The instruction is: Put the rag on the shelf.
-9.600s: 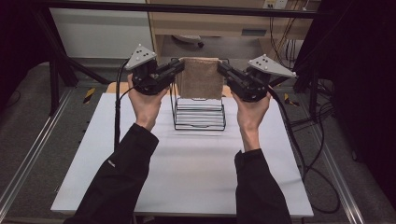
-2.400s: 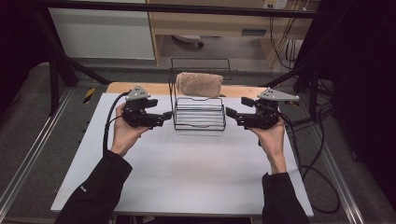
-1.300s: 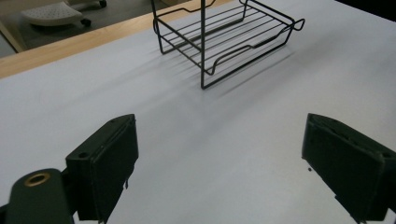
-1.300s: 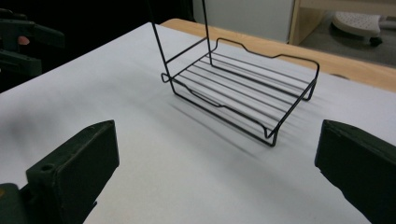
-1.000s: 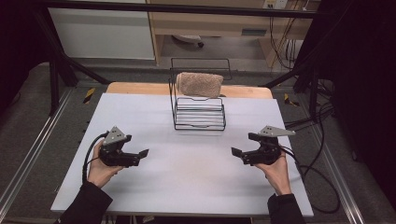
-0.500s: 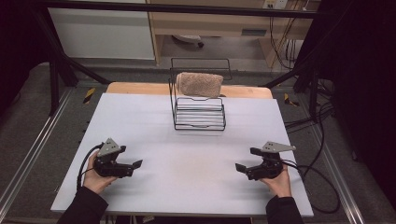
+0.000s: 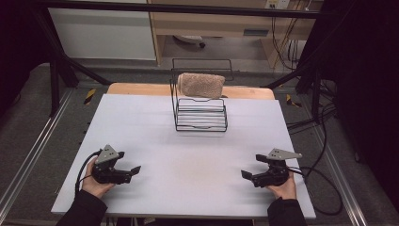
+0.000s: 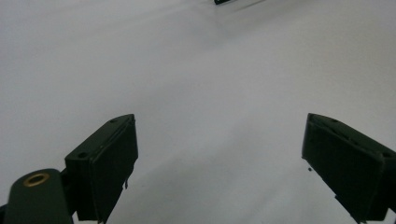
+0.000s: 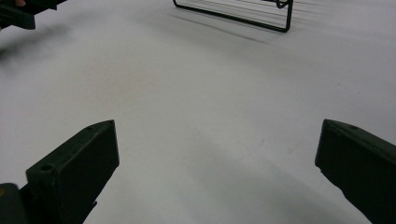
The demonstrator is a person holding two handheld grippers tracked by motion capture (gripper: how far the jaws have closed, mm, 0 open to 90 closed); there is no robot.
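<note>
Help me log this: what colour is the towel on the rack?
Light brown towel, clearest in the high view.

Left gripper (image 7: 134, 169): black body, grey three-cornered plate on top, black cable looping from rear. Right gripper (image 7: 244, 174): same black build, grey triangular plate, black cable trailing off behind. Dark sleeves on both forearms. Left gripper view: two flat black rectangular jaws, small screw holes along upper faces, brass-coloured ringed hole on rounded black part at bottom corner. Right gripper view: matching black slab jaws, screw holes on upper faces.
</note>
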